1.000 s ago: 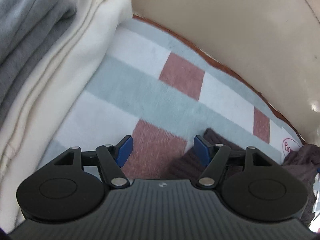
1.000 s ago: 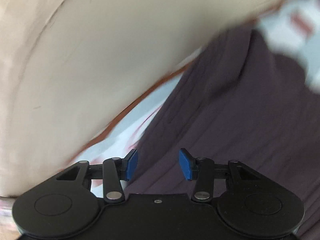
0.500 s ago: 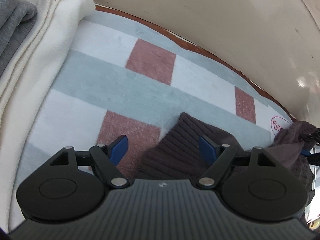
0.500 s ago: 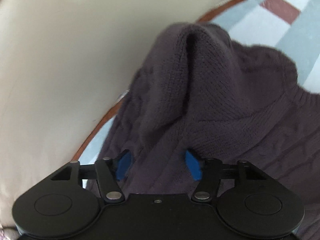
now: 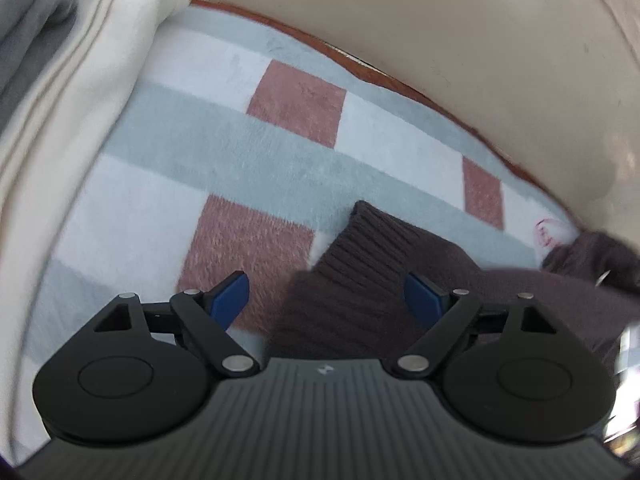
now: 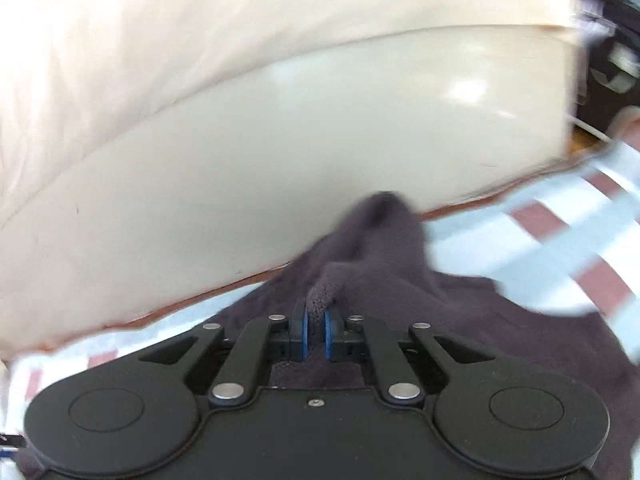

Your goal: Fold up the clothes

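A dark brown knitted sweater (image 5: pixel 360 280) lies on a checked blanket (image 5: pixel 224 140) of white, grey-blue and rust squares. My left gripper (image 5: pixel 326 298) is open just above it, and the sweater's ribbed hem sits between the blue fingertips. In the right wrist view my right gripper (image 6: pixel 316 332) is shut on a fold of the same sweater (image 6: pixel 384 264), which rises in a peak in front of the fingers.
A folded cream garment (image 5: pixel 80 92) lies left of the sweater, with grey clothes (image 5: pixel 24 20) stacked on it. A beige padded headboard or cushion (image 6: pixel 280 128) runs along the blanket's far edge. Dark objects (image 6: pixel 612 64) show at the far right.
My right gripper has closed on a fold of the sweater and pulled it up. My left gripper has stayed open over the ribbed hem and shifted slightly.
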Tool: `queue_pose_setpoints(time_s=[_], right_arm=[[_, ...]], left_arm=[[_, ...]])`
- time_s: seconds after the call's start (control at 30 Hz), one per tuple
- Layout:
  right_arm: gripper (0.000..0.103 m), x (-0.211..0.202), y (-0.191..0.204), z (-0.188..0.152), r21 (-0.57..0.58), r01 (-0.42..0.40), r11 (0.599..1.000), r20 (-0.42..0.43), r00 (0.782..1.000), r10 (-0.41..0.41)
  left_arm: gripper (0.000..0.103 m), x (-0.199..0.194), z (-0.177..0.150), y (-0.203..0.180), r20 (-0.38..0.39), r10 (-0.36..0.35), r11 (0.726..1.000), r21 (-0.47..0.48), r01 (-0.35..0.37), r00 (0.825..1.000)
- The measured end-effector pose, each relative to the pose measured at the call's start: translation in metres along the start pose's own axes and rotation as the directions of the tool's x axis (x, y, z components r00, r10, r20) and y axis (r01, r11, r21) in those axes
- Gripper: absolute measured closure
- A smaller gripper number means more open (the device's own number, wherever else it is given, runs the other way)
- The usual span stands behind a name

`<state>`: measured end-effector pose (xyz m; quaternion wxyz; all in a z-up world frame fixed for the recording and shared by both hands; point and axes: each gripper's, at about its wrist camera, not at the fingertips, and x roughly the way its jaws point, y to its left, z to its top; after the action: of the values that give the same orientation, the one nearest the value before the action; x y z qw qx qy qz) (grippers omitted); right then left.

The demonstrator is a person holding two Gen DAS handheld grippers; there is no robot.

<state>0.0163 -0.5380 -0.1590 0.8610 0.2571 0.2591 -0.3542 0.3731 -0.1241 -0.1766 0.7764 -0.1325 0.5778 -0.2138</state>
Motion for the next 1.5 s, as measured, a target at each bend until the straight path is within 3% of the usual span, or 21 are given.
queue_pose_setpoints(time_s=[0.13, 0.23, 0.37, 0.5, 0.57, 0.6, 0.67, 0.77, 0.83, 0.93, 1.0, 1.1, 1.13, 1.17, 1.23, 1.27, 1.33, 1.37, 1.43, 1.5], right_arm=[[0.095, -0.031, -0.030, -0.024, 0.034, 0.117, 0.993, -0.019, 0.993, -0.116], [0.096, -0.037, -0.048, -0.037, 0.060, 0.171, 0.983, -0.069, 0.984, -0.167], [0.095, -0.029, -0.055, -0.044, 0.017, 0.218, 0.976, -0.115, 0.970, -0.214], [0.095, -0.026, -0.055, -0.039, 0.026, 0.188, 0.982, -0.094, 0.978, -0.185], [0.094, -0.028, -0.055, -0.039, 0.032, 0.167, 0.985, -0.078, 0.983, -0.164], [0.094, -0.031, -0.056, -0.039, 0.036, 0.158, 0.987, -0.070, 0.985, -0.156], [0.094, -0.036, -0.056, -0.036, 0.055, 0.137, 0.989, -0.052, 0.990, -0.134], [0.091, -0.041, -0.059, -0.034, 0.095, 0.081, 0.992, -0.037, 0.996, -0.078], [0.089, -0.049, -0.059, -0.033, 0.104, 0.028, 0.994, -0.023, 0.999, -0.026], [0.088, -0.056, -0.058, -0.031, 0.094, -0.011, 0.995, -0.008, 1.000, 0.012], [0.088, -0.056, -0.056, -0.029, 0.087, -0.024, 0.996, -0.007, 1.000, 0.025], [0.084, -0.056, -0.054, -0.027, 0.102, -0.049, 0.994, -0.008, 0.999, 0.050], [0.079, -0.057, -0.054, -0.027, 0.111, -0.066, 0.992, -0.003, 0.998, 0.066], [0.065, -0.058, -0.053, -0.027, 0.104, -0.076, 0.992, 0.004, 0.997, 0.077], [0.048, -0.061, -0.051, -0.027, 0.084, -0.090, 0.992, 0.013, 0.996, 0.089], [0.047, -0.059, -0.049, -0.026, 0.059, -0.070, 0.996, 0.007, 0.998, 0.070], [0.047, -0.055, -0.049, -0.025, 0.016, -0.042, 0.999, -0.010, 0.999, 0.042], [0.047, -0.052, -0.050, -0.024, 0.000, -0.028, 1.000, -0.019, 0.999, 0.028], [0.047, -0.047, -0.054, -0.022, -0.015, 0.022, 1.000, -0.032, 0.999, -0.022], [0.047, -0.045, -0.063, -0.019, -0.018, 0.090, 0.996, -0.055, 0.994, -0.091]], left_arm=[[0.018, 0.000, -0.004, 0.011, -0.045, -0.142, 0.984, -0.119, 0.136, 0.989], [0.018, 0.005, -0.009, 0.005, -0.065, -0.214, 0.969, -0.141, 0.204, 0.975], [0.018, 0.016, -0.015, -0.020, -0.087, -0.227, 0.974, -0.050, 0.223, 0.970], [0.021, 0.027, -0.023, -0.045, -0.082, -0.209, 0.975, 0.059, 0.214, 0.975], [0.081, 0.018, -0.028, -0.062, -0.013, -0.150, 0.970, 0.193, 0.149, 0.989], [0.097, 0.012, -0.030, -0.070, 0.024, -0.131, 0.961, 0.250, 0.121, 0.991], [0.097, -0.016, -0.033, -0.074, 0.103, -0.199, 0.950, 0.265, 0.166, 0.975], [0.098, -0.070, -0.035, -0.071, 0.203, -0.357, 0.916, 0.267, 0.299, 0.912], [0.098, -0.096, -0.038, -0.073, 0.271, -0.417, 0.889, 0.320, 0.328, 0.867], [0.098, -0.110, -0.042, -0.071, 0.328, -0.447, 0.885, 0.298, 0.357, 0.833], [0.098, -0.112, -0.044, -0.067, 0.360, -0.424, 0.901, 0.261, 0.347, 0.831], [0.099, -0.123, -0.045, -0.049, 0.496, -0.242, 0.969, 0.164, 0.183, 0.834], [0.099, -0.127, -0.045, -0.043, 0.535, -0.177, 0.984, 0.126, 0.129, 0.826], [0.099, -0.131, -0.045, -0.037, 0.571, -0.112, 0.993, 0.086, 0.076, 0.813], [0.103, -0.138, -0.045, -0.025, 0.631, 0.026, 1.000, -0.003, -0.031, 0.775], [0.103, -0.133, -0.042, -0.018, 0.643, 0.119, 0.993, -0.056, -0.108, 0.757], [0.103, -0.118, -0.033, -0.004, 0.608, 0.237, 0.971, -0.121, -0.207, 0.758], [0.103, -0.112, -0.029, 0.003, 0.577, 0.229, 0.973, -0.148, -0.176, 0.784], [0.103, -0.106, -0.028, 0.013, 0.522, 0.138, 0.985, -0.164, -0.060, 0.842], [0.102, -0.098, -0.028, 0.008, 0.469, 0.060, 0.991, -0.134, 0.004, 0.881]])
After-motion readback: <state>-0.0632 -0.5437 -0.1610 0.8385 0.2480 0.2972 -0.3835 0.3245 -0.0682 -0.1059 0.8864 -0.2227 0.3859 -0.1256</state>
